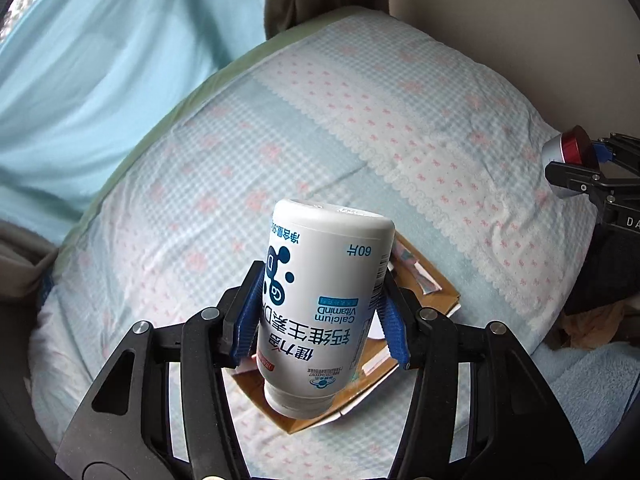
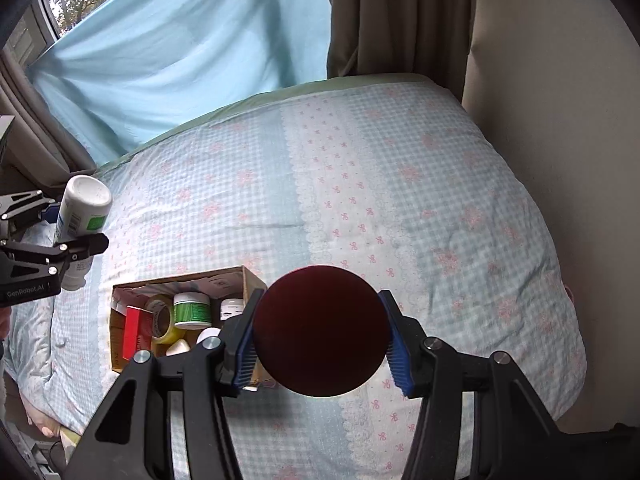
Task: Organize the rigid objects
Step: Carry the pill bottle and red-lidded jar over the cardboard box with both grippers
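My left gripper (image 1: 320,312) is shut on a white vitamin bottle (image 1: 320,300) with blue print, held upside down above the bed. The same bottle (image 2: 82,216) and gripper show at the left edge of the right wrist view. My right gripper (image 2: 322,332) is shut on a round dark red tin (image 2: 322,332), its flat face toward the camera. In the left wrist view that tin (image 1: 572,146) appears at the right edge, red with a silver rim. A cardboard box (image 2: 120,292) lies on the bed below both grippers, partly hidden behind the bottle (image 1: 436,292).
The box holds a green-labelled jar (image 2: 192,310), a yellow tape roll (image 2: 164,320), a red packet (image 2: 134,334) and small white containers. A checked blue and pink quilt (image 2: 360,184) covers the bed. A light blue sheet (image 2: 180,48) and brown curtains (image 2: 400,16) hang behind; a wall stands right.
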Demonstrator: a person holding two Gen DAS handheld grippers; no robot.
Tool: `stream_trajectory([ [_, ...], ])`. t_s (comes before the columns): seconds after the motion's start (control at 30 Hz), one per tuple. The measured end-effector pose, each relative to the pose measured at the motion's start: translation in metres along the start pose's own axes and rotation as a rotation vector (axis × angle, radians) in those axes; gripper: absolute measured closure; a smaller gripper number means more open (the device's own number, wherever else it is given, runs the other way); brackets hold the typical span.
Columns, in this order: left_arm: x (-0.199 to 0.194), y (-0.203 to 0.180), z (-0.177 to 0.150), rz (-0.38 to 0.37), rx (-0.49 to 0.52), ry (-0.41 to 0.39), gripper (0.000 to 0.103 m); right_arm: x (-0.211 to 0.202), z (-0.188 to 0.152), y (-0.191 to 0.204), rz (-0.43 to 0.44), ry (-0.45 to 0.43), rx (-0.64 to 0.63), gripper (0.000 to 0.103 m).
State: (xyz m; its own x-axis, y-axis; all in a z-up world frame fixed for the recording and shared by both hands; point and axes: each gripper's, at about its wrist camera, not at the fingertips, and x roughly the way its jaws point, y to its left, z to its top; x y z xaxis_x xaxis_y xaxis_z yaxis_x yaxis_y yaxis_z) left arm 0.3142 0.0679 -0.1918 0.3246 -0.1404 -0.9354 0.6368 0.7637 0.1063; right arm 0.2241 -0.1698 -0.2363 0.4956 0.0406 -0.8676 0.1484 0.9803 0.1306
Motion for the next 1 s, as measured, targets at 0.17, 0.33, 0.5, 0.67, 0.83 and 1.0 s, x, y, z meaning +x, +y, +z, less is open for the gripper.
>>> stream_trajectory([
  [0.17, 0.003, 0.037, -0.061, 0.019, -0.107, 0.021, 0.054, 0.001, -0.001, 0.053, 0.047, 0.01, -0.055, 0.053],
  [0.33, 0.016, 0.06, -0.1, 0.016, -0.183, 0.039, 0.054, 0.011, -0.009, 0.094, 0.08, 0.042, -0.063, 0.053],
  [0.5, 0.041, 0.067, -0.119, -0.019, -0.231, 0.078, 0.054, 0.032, -0.02, 0.13, 0.099, 0.099, -0.081, 0.053],
  [0.67, 0.071, 0.068, -0.124, -0.055, -0.277, 0.113, 0.054, 0.062, -0.029, 0.15, 0.101, 0.162, -0.1, 0.053],
  [0.83, 0.103, 0.067, -0.123, -0.089, -0.341, 0.155, 0.054, 0.101, -0.035, 0.16, 0.119, 0.242, -0.12, 0.053],
  [1.0, 0.139, 0.06, -0.121, -0.132, -0.405, 0.218, 0.054, 0.137, -0.046, 0.166, 0.103, 0.312, -0.207, 0.053],
])
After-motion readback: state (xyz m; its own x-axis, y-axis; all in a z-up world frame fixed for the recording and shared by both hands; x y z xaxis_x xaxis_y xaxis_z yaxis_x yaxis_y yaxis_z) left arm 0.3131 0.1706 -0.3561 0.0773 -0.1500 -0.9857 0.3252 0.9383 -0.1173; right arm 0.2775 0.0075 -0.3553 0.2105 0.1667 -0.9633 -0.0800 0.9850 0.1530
